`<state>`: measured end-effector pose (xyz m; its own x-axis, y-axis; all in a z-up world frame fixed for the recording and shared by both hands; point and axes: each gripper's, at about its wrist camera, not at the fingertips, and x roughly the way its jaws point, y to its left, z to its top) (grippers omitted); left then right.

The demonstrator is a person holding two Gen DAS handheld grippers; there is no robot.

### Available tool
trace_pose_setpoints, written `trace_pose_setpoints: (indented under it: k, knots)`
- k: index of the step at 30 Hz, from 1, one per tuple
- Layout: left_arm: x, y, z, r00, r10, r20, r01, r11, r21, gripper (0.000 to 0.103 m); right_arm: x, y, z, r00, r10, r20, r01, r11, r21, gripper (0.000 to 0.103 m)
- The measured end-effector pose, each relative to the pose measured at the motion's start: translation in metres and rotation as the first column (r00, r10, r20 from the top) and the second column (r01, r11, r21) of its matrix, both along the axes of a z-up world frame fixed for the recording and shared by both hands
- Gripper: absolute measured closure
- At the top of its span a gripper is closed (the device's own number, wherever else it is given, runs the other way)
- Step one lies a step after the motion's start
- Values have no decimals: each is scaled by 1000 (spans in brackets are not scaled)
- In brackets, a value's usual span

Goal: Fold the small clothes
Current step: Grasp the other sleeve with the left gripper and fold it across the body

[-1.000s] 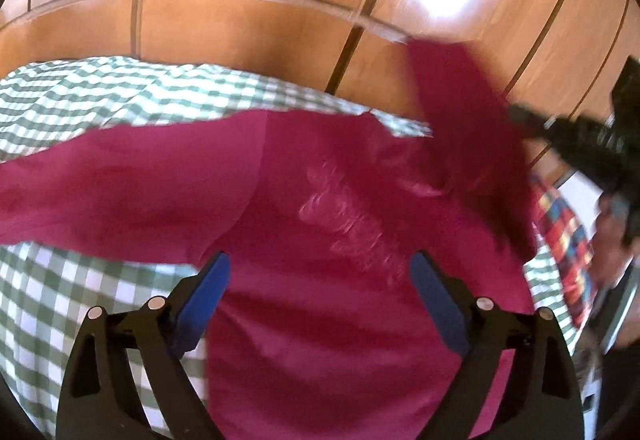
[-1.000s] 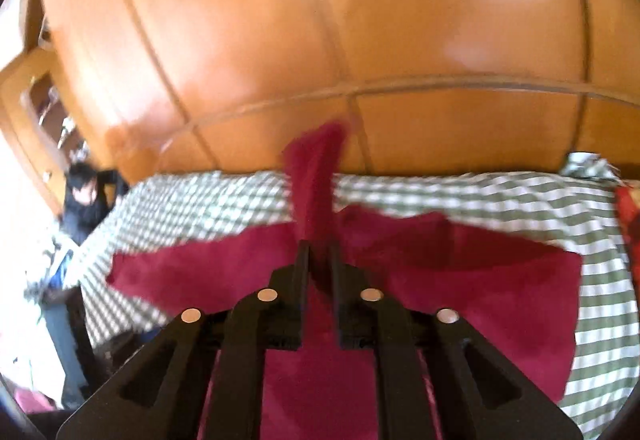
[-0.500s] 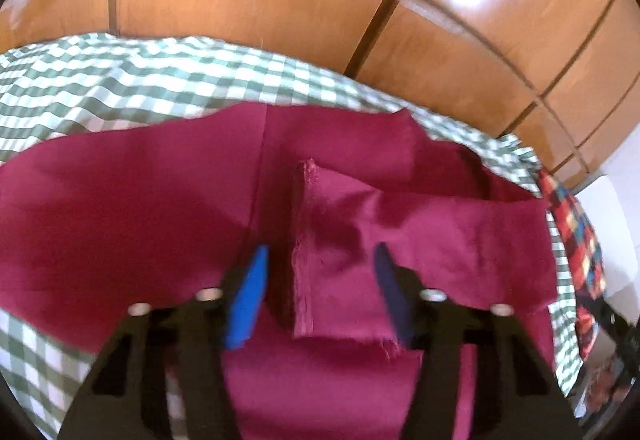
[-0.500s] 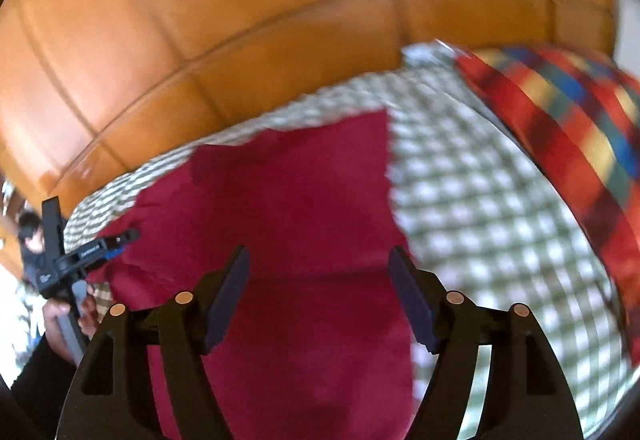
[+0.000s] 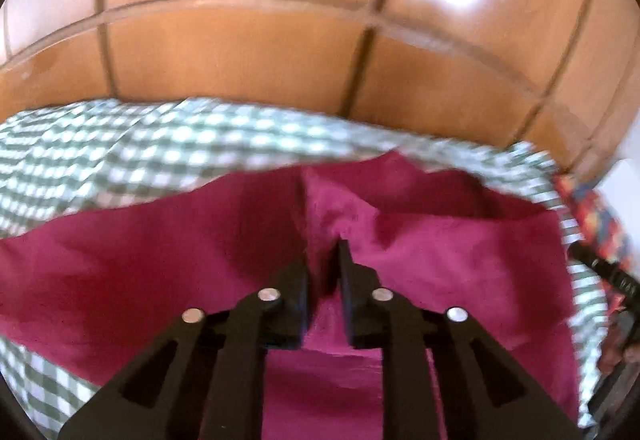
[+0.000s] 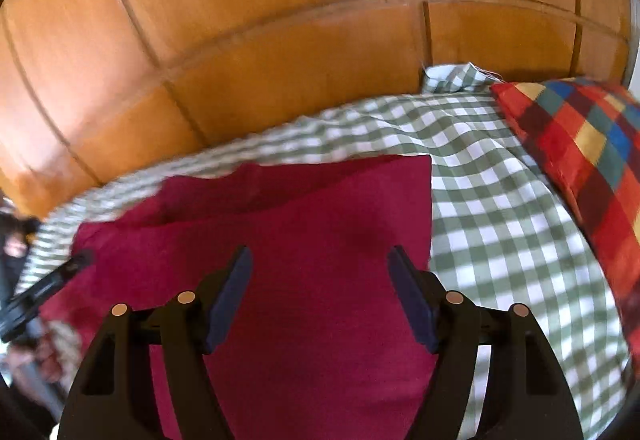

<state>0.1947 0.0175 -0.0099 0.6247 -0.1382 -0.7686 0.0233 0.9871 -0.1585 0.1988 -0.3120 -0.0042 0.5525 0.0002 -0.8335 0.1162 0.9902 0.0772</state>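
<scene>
The left gripper (image 5: 325, 272) has just been closing and now pinches a fold of the cloth (image 5: 420, 260); the right gripper (image 6: 319, 296) hangs spread above it.

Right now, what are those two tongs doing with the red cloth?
Left tongs just closed, pinching a fold of the maroon cloth. Right tongs open above it, gripping nothing. Cloth on checked sheet; nothing in the way.

Left wrist view: close above the maroon garment (image 5: 440, 260), angled down, facing the far wooden panelling (image 5: 240, 52). Right wrist view: same downward tilt, close over the garment's right part (image 6: 320, 240), near the plaid cushion (image 6: 580, 160). Shared: garment, checked sheet (image 6: 480, 180), panelling.
</scene>
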Motion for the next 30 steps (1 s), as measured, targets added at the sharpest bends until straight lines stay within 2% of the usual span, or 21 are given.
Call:
trace_pose_setpoints:
  k: [1, 2, 3, 5, 7, 9, 12, 14, 17, 18, 19, 22, 25, 26, 28, 30]
  knots:
    - [3, 2, -12, 999, 31, -29, -30, 999, 44, 87, 4, -1, -13, 1000, -12, -25, 11, 999, -48, 33]
    - [7, 4, -22, 997, 44, -57, -39, 997, 71, 80, 8, -3, -34, 998, -32, -61, 26, 994, -104, 33]
    - [9, 9, -30, 996, 43, -76, -39, 998, 57, 80, 2, -6, -41, 999, -26, -28, 22, 994, -108, 33]
    - [2, 12, -25, 997, 56, -49, -53, 997, 50, 81, -7, -5, -41, 999, -26, 22, 28, 993, -118, 33]
    - [-8, 11, -11, 998, 69, 8, -69, 997, 36, 83, -8, -5, -41, 999, -28, 25, 31, 992, -122, 33]
    - [-19, 7, 8, 994, 36, 101, -35, 999, -13, 77, -7, -3, -42, 999, -25, 25, 28, 990, -135, 32]
    - [-18, -12, 18, 990, -36, 136, 36, 999, 0, 76, -8, -1, -42, 999, -21, 26, 25, 988, -151, 31]
    - [-7, -24, 11, 992, -70, 105, 68, 997, 22, 75, -8, -2, -41, 999, -22, 28, 26, 988, -151, 31]
    - [22, -36, -28, 998, -60, -30, 63, 993, 100, 73, -7, -2, -41, 999, -23, 32, 28, 989, -147, 30]
    - [26, -36, -39, 998, -63, -32, 66, 993, 102, 73, -7, -1, -41, 999, -23, 32, 28, 988, -150, 30]
    - [24, -35, -40, 998, -64, -1, 64, 993, 100, 73, -8, -1, -41, 999, -23, 33, 28, 988, -152, 30]
    - [22, -35, -34, 998, -58, -8, 59, 992, 114, 73, -8, -1, -42, 999, -25, 36, 30, 989, -148, 30]
    - [9, -25, -24, 999, -47, -17, 48, 995, 83, 73, -8, 0, -42, 999, -25, 36, 30, 988, -153, 29]
    - [2, -19, -19, 999, -30, -22, 31, 998, 62, 68, -7, 1, -42, 999, -25, 35, 30, 988, -155, 29]
    - [-16, -1, -13, 999, 2, -41, -4, 1000, -27, 68, -7, 2, -42, 999, -25, 33, 30, 986, -166, 29]
    - [-39, 33, -11, 995, 68, -72, -77, 989, -123, 68, -7, 4, -42, 999, -27, 32, 32, 982, -185, 28]
